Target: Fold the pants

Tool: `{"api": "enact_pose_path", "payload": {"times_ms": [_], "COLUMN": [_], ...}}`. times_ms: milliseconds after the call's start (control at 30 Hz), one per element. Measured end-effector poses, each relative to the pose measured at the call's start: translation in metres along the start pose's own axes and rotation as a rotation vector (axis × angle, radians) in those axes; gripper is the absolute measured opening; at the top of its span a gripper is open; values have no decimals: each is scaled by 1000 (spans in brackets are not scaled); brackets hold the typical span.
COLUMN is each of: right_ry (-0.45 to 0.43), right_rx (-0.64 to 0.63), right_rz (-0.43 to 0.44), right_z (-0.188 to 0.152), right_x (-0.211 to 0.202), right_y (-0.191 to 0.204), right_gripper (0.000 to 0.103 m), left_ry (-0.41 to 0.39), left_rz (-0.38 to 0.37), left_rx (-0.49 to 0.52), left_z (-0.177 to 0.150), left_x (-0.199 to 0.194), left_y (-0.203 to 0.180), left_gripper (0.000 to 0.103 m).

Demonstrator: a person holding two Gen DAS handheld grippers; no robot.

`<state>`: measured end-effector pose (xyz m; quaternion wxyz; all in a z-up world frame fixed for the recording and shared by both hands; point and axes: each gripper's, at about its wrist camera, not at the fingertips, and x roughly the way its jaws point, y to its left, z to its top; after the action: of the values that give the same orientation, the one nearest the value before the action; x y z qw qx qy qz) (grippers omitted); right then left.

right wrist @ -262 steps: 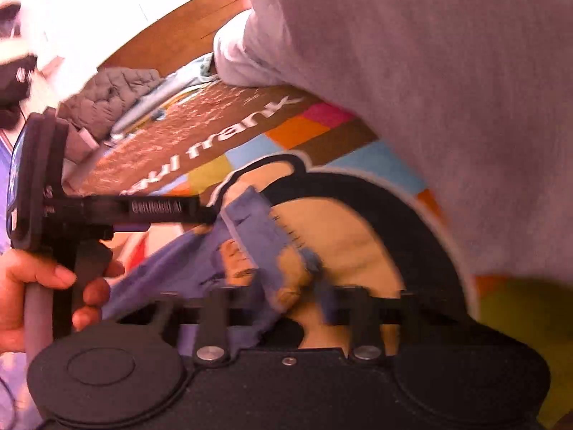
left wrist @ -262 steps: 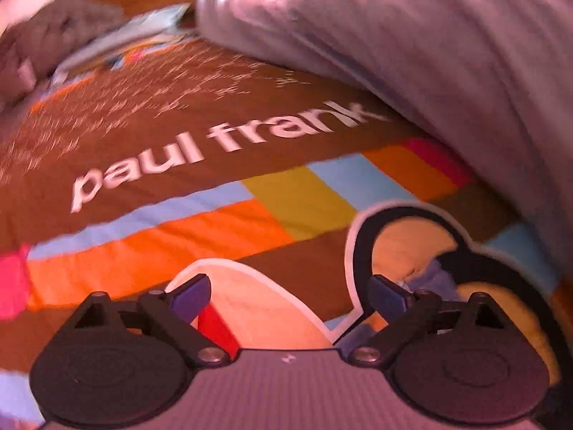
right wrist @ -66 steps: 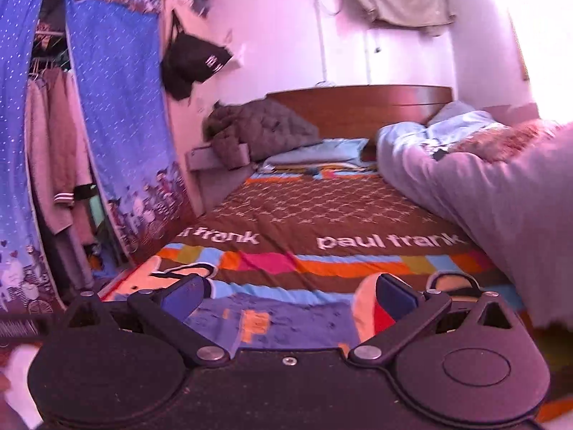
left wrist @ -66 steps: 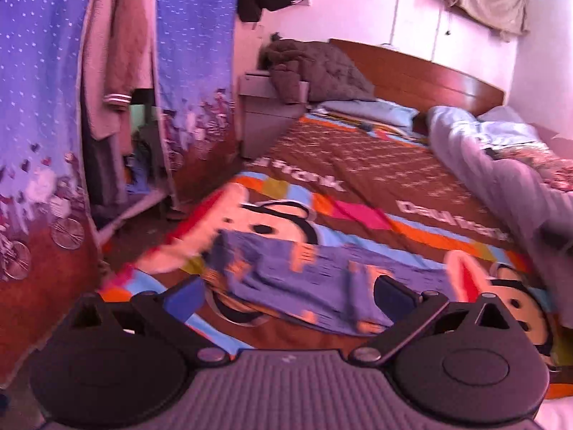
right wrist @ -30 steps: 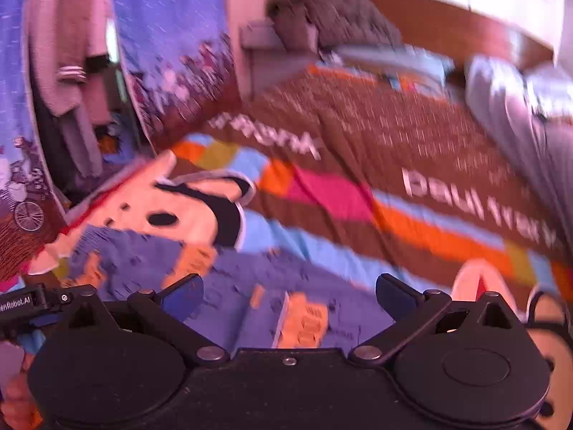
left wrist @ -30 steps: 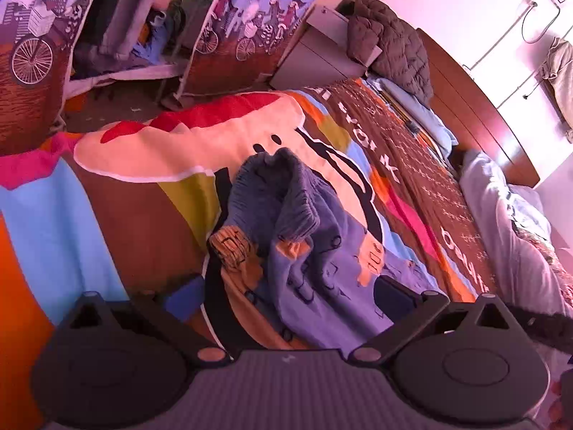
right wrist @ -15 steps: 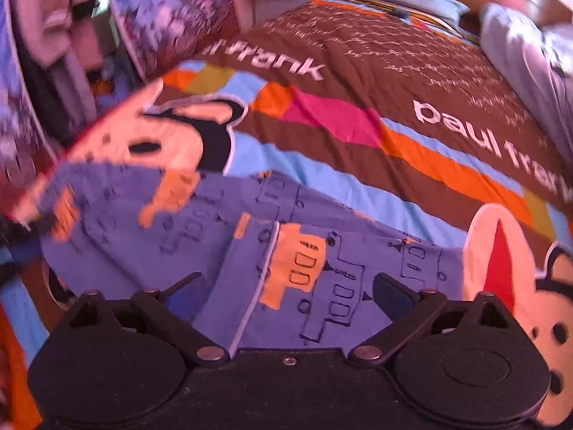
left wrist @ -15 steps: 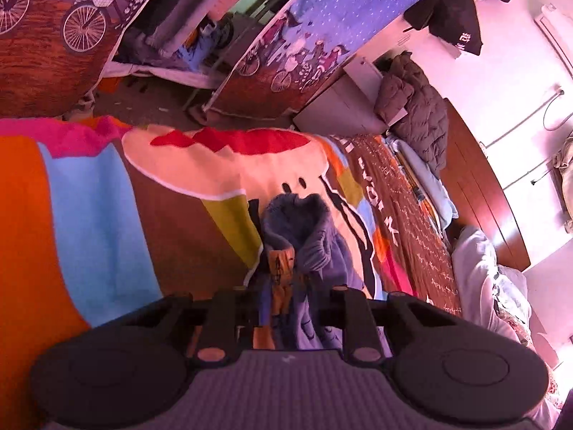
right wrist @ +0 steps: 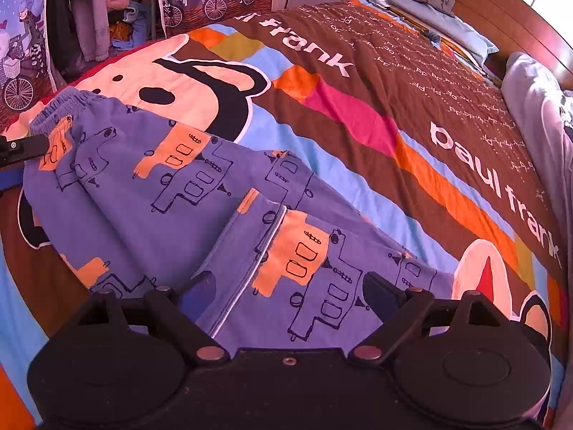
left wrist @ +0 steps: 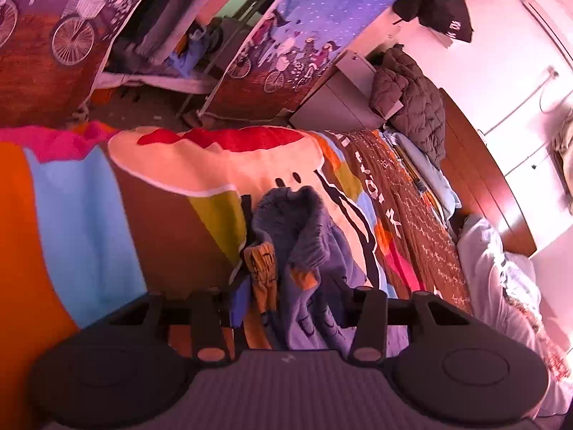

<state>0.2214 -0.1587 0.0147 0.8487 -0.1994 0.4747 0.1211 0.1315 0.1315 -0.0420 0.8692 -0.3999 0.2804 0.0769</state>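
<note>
Blue pants (right wrist: 172, 193) with orange prints lie spread on the colourful bedspread (right wrist: 358, 114). The waistband is at the left and the legs run to the lower right. In the left wrist view the waistband (left wrist: 308, 222) stands bunched between the pads of my left gripper (left wrist: 290, 301). Its jaws are opening, and both pads still touch the cloth. One left finger (right wrist: 25, 147) shows at the waistband in the right wrist view. My right gripper (right wrist: 286, 297) hovers over a pant leg, jaws wide and closing slightly, pads clear of the cloth.
A grey duvet (right wrist: 537, 107) is heaped along the bed's right side. A dark jacket (left wrist: 412, 107) lies on a bedside cabinet by the wooden headboard (left wrist: 483, 179). Printed curtains (left wrist: 304, 36) and hanging clothes stand beyond the bed's left edge.
My left gripper's jaws came together on the bunched waistband and then widened a little. My right gripper sank toward the pant leg and tilted further down.
</note>
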Motion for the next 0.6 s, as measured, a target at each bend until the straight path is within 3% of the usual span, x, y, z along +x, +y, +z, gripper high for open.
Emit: {"api": "enact_pose_path", "payload": {"times_ms": [67,167,300,400,600], "right_ry": [6,29,62,67,58], "right_rx": [-7,0,-3,-6,-6], "right_rz": [-3,-5,7,13,27], "right_z": [0,-2,-7,-8,-4], "right_x": [1,4,10,13,10], "right_y": [1,1,2,4,0], "right_gripper": [90,91,92,94,94], "left_ry": [25,47,55,38,-14], "left_rz": [13,12,56,26,-54], "left_rx": [9,-9,-79,-98,18], "left_z": [0,3,8,9,16], "left_x": [7,13,14,11,3], "left_y": [-2,-1,11,13,-8], "left_gripper": [62,63,22,14,10]}}
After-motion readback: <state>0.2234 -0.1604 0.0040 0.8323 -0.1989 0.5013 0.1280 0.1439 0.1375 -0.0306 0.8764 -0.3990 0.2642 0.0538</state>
